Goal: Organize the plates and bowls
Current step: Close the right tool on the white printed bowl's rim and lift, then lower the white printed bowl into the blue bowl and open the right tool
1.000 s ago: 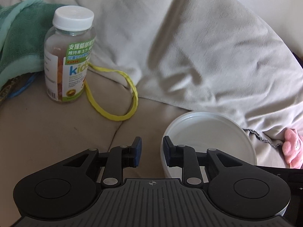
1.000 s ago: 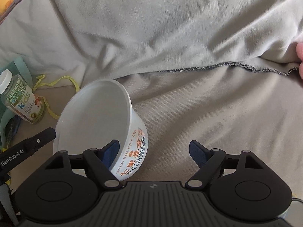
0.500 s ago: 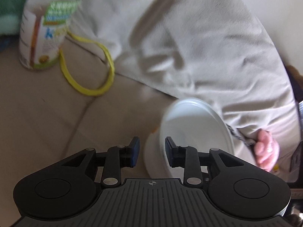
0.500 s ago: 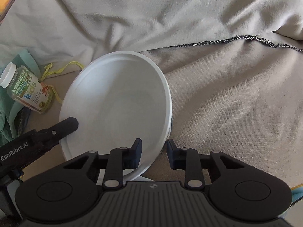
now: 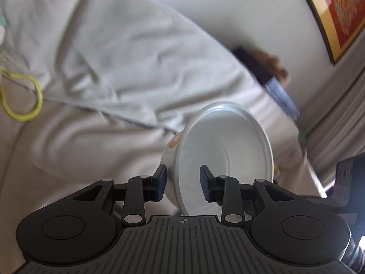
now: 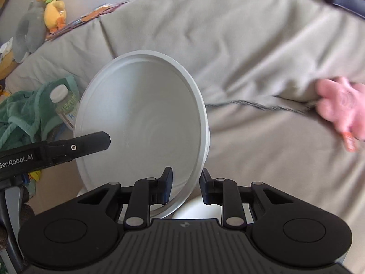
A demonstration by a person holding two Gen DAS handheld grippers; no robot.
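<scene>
A white plastic bowl (image 5: 224,153) with orange print on its outer wall is held up, tilted on its side, above the beige sofa. My left gripper (image 5: 182,180) is shut on its rim. My right gripper (image 6: 186,188) is shut on the rim of the same bowl (image 6: 141,123) at another spot. The left gripper's finger (image 6: 91,141) crosses in front of the bowl in the right wrist view. A second white round object (image 6: 196,212) shows just below the right gripper, mostly hidden.
The beige sofa cover (image 6: 251,45) fills the background. A vitamin bottle (image 6: 65,105) and a green towel (image 6: 20,111) lie at the left, with a yellow cord (image 5: 22,100). A pink soft toy (image 6: 340,109) lies at the right. A duck plush (image 6: 51,4) sits at the back.
Both grippers have lifted the bowl off the sofa and tipped it further on its side. The right gripper closed on its rim about half a second ago. The views have swung right and upward.
</scene>
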